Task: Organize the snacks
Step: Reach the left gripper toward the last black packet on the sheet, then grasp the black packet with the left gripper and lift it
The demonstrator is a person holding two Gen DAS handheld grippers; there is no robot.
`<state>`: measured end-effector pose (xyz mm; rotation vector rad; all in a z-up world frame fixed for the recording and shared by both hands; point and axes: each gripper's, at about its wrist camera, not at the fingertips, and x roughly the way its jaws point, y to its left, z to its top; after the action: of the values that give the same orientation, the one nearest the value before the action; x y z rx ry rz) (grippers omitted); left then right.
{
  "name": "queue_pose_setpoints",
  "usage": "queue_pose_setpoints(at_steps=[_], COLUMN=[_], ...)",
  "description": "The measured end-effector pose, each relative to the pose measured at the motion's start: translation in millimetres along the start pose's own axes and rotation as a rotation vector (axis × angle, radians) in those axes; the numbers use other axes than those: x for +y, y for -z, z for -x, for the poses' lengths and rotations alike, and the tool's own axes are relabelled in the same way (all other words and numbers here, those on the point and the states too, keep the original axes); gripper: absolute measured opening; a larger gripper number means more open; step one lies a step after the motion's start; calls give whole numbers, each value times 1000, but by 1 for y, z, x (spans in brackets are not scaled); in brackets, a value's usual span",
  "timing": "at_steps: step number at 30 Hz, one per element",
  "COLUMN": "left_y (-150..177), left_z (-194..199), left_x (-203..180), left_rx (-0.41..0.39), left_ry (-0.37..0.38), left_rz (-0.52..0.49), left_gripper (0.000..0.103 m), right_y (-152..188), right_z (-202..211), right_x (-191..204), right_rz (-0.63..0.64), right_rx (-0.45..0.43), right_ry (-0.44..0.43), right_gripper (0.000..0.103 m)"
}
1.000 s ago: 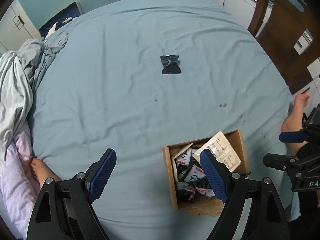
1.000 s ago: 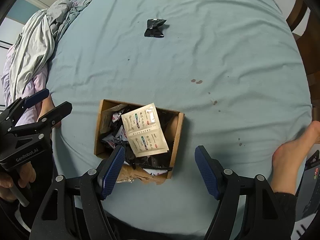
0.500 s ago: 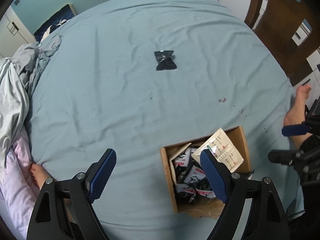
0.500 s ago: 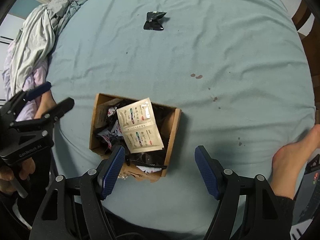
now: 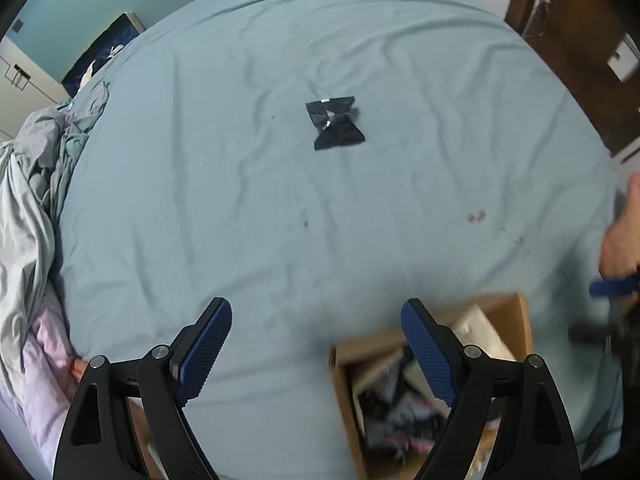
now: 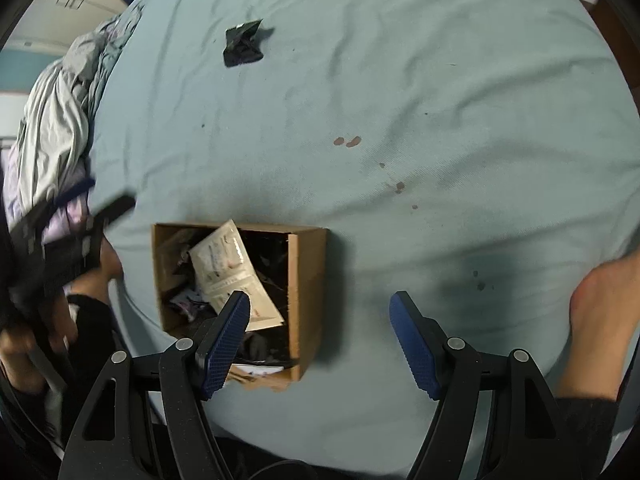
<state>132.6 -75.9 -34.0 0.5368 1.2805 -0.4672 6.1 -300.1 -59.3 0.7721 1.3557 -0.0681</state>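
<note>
Both wrist views have advanced over the bed sheet [image 5: 248,208]; the black snack packet [image 5: 335,125] looms larger. It lies flat mid-sheet, long axis running away from the left gripper [image 5: 316,344], well beyond the cardboard box [image 6: 306,280] of snacks. Left gripper and right gripper [image 6: 320,328] hover wide open, empty.

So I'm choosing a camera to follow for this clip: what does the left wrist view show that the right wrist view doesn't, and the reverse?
Only the left wrist view shows the dark wooden chair beyond the bed and the open left hand-held gripper close up.

Only the right wrist view shows the open right hand-held gripper close up, and the white printed sachet sharply; the left view blurs the box contents.

Both show the light blue bedsheet, the black crinkled snack packet lying alone, the brown cardboard box of packets, and the rumpled grey blanket.
</note>
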Motion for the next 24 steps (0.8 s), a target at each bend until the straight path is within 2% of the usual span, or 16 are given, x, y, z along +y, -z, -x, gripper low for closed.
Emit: queue_pose_setpoints(at_steps=[7,14,18,19,20,21,24], left_y=[-65,-139,-161,-162,-162,-160,-150], left_z=[-56,-99,-128,-133,-141,-145,-130], left_x=[-8,-10,-8,-6,-3,-1,3], left_rx=[1,-74,-11,12,65,101,84], left_ry=[-68,32,51,66,109,130,143], left_rz=[3,115,177,194,226,244,243], left_gripper=[88,88,86,72,44,37,34], right_y=[-11,-25,-29,-30,-31,-30,-30], right_z=[-19,-26,-28,-29,-30,-30,-29], right_x=[-10,0,4,3,2,1,-6], right_rz=[-3,60,82,78,73,69,60], right_rx=[66,78,74,78,79,79,71], right_ry=[-90,-141,-145,-151,-152,-149,-122], right_gripper=[72,72,72,72,72,72,72])
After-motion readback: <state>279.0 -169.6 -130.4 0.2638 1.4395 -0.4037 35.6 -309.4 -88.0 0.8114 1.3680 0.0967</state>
